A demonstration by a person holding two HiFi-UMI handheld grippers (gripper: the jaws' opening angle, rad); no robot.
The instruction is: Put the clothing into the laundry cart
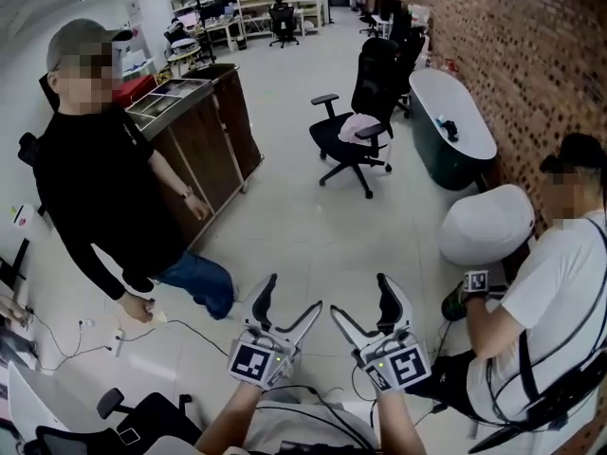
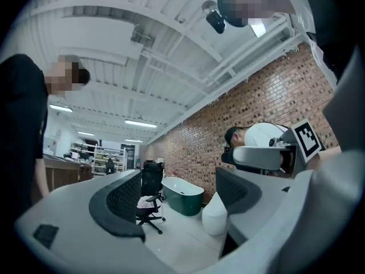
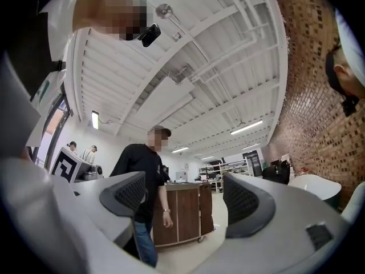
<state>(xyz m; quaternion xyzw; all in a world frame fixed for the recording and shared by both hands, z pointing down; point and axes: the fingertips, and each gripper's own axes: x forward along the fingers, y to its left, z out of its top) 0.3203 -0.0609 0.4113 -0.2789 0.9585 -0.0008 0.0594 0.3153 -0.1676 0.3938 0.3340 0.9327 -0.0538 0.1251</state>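
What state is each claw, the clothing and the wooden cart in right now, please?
left claw: open, nothing between its jaws.
right claw: open, nothing between its jaws.
pink clothing: lying on the office chair's seat, not yet picked up.
office chair: upright on the floor.
wooden cart: upright, top compartments open.

Bright, even overhead light; strong fisheye edge distortion

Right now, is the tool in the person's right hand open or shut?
Open: the right gripper has its fingers spread well apart, and nothing sits between them.
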